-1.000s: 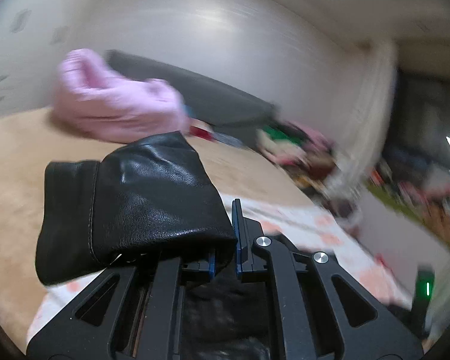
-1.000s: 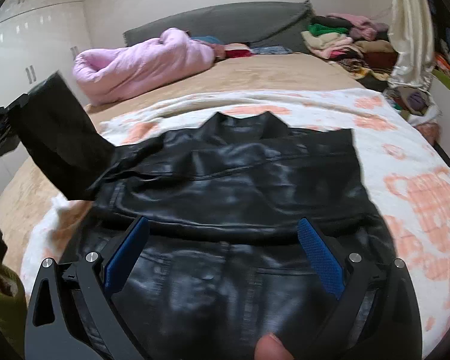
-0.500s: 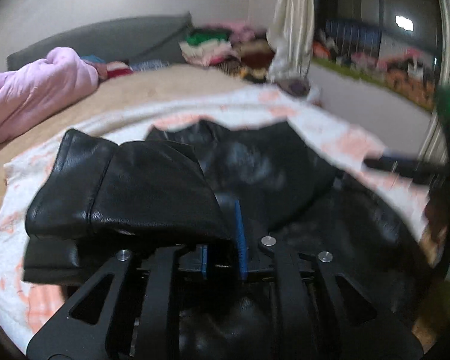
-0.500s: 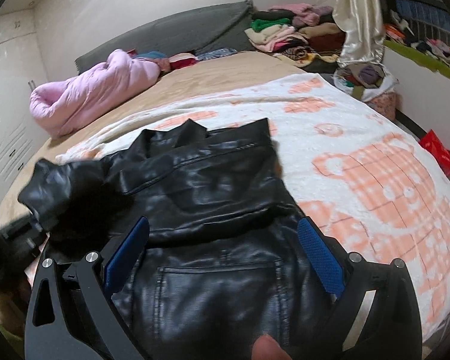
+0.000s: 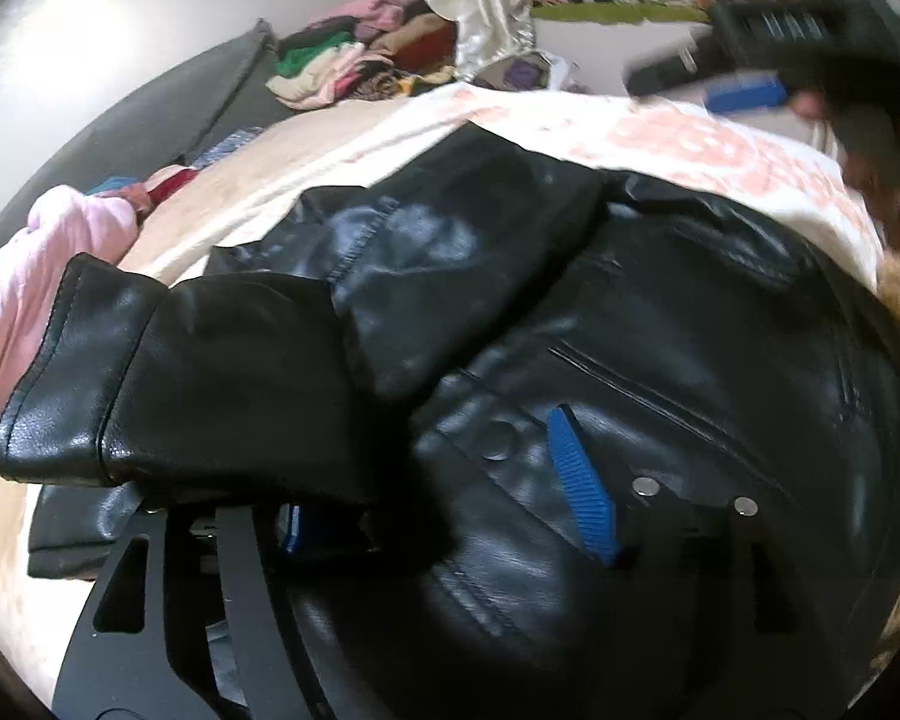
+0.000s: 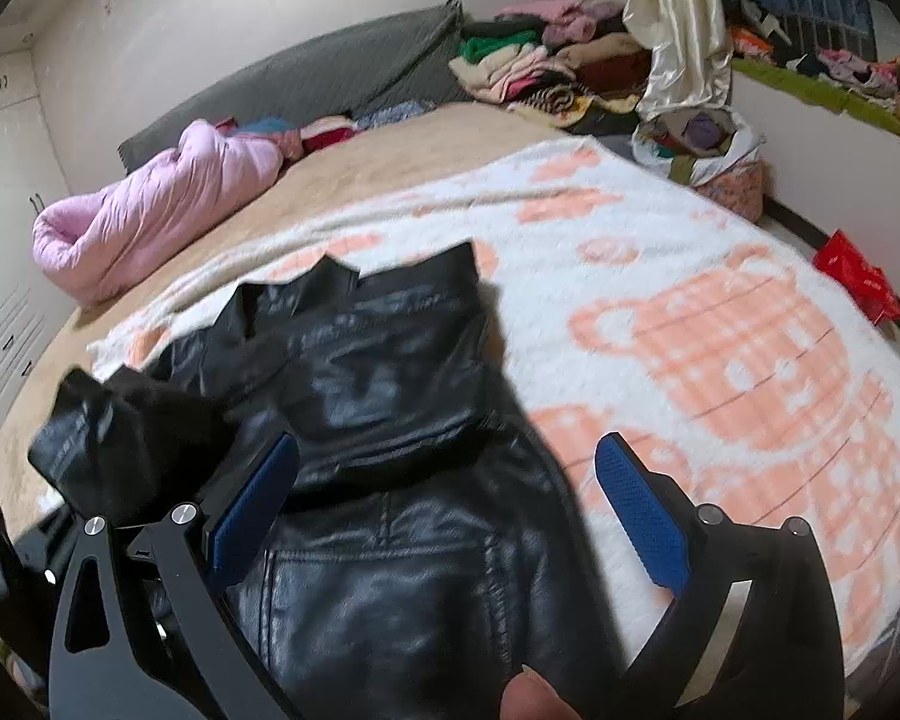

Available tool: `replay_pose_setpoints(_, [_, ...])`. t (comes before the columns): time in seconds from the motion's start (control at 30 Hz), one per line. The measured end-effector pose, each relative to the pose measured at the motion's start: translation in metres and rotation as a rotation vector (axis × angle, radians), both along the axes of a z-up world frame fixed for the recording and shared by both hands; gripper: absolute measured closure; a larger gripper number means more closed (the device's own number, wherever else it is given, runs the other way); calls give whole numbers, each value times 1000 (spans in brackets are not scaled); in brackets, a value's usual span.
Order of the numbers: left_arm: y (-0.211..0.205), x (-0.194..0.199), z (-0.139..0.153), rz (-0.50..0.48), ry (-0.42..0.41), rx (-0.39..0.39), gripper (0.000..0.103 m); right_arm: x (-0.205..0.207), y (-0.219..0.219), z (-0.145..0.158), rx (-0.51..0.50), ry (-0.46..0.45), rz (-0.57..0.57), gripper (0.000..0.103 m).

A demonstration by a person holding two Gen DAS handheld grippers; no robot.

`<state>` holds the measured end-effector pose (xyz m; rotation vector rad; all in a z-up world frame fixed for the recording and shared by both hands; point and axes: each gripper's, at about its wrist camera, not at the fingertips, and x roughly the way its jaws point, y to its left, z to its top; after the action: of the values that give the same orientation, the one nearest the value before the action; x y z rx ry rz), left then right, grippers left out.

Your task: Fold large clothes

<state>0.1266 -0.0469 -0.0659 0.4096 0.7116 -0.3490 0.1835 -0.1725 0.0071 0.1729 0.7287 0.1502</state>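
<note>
The left gripper point(image 5: 444, 480) has just been opening, its jaws now apart. The sleeve point(image 5: 198, 372) drapes over its left finger, running leftward across the jacket point(image 5: 660, 360) beneath. The right gripper point(image 6: 444, 510) hovers wide over the jacket's right edge.

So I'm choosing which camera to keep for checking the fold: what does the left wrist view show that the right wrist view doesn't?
Only the left wrist view: the sleeve cuff close up, lying over the left tool, whose jaws have just been opening and no longer pinch it; the right tool seen from outside. Only the right wrist view: the blanket's orange print, a red bag, white cupboards, the right tool's open jaws over the jacket. Both: the black leather jacket, pink quilt, clothes pile.
</note>
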Motion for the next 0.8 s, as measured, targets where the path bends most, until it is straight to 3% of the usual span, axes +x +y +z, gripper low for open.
replay_pose_setpoints(0.2, [-8, -5, -1, -20, 0, 35, 35, 1, -10, 11, 15, -19, -29, 4])
replay_pose_setpoints(0.27, [-9, -9, 2, -23, -11, 24, 20, 4, -6, 14, 10, -15, -11, 4])
replay_pose_setpoints(0.33, [-12, -15, 9, -25, -44, 37, 10, 4, -2, 21, -1, -29, -5, 4])
replay_pose_setpoints(0.5, [-23, -29, 19, -20, -166, 143, 10, 1, 5, 40, -25, -76, 4, 4])
replay_pose_setpoints(0.63, [-25, -35, 26, -109, -114, 25, 10, 2, 8, 46, -49, -75, 10, 4])
replay_pose_setpoints(0.8, [-18, -31, 35, -96, -94, -72, 10, 2, 13, 56, -70, -85, 33, 4])
